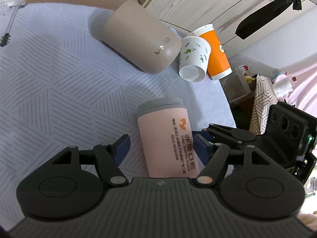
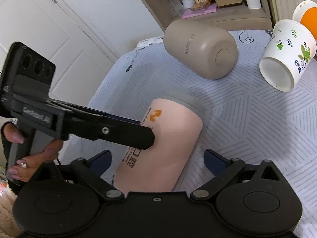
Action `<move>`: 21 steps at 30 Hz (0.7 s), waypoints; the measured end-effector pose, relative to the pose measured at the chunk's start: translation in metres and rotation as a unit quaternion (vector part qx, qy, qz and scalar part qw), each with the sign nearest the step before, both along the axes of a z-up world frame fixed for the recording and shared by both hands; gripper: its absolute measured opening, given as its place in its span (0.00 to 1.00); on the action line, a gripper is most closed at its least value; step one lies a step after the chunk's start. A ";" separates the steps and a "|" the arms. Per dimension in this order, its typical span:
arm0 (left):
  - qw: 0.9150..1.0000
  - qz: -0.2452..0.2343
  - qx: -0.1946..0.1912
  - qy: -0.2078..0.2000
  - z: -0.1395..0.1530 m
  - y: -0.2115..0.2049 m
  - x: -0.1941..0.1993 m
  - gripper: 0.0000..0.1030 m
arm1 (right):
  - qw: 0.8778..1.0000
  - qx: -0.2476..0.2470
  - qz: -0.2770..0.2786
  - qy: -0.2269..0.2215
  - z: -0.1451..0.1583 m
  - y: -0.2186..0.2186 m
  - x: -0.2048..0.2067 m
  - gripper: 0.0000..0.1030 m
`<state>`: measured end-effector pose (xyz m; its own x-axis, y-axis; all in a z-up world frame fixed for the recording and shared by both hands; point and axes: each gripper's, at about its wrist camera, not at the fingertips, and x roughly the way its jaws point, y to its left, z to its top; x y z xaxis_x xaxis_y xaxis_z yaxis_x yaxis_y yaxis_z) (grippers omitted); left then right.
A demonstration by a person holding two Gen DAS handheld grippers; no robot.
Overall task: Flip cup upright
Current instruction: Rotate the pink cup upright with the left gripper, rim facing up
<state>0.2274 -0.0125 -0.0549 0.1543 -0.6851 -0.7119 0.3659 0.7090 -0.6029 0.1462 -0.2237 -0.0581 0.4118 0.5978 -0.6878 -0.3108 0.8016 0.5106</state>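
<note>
A pink cup (image 1: 164, 136) with a grey lid end and orange logo stands lid-down on the patterned cloth; it also shows in the right wrist view (image 2: 164, 148). My left gripper (image 1: 161, 148) is open, its blue-padded fingers on either side of the cup with gaps. My right gripper (image 2: 158, 160) is open around the same cup from another side. The left gripper's body (image 2: 89, 127) crosses the right wrist view and touches the cup's side.
A beige tumbler (image 1: 138, 37) lies on its side beyond the pink cup. A white leaf-print paper cup (image 1: 193, 59) and an orange paper cup (image 1: 215, 53) lie tipped at the table's far edge. Shelves (image 2: 208, 2) and clutter beyond the table.
</note>
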 end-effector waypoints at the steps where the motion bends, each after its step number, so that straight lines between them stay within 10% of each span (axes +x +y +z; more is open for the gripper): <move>1: 1.000 -0.001 -0.006 0.002 -0.002 0.001 0.001 0.66 | 1.000 0.001 -0.002 0.001 0.000 -0.001 0.000 0.88; 11: 0.999 -0.017 -0.028 -0.021 -0.003 -0.001 -0.005 0.56 | 1.000 0.015 0.008 -0.018 0.001 -0.003 -0.015 0.77; 21: 0.992 -0.019 -0.031 -0.117 0.021 -0.002 -0.045 0.53 | 0.987 -0.063 0.012 -0.148 0.024 0.015 -0.055 0.71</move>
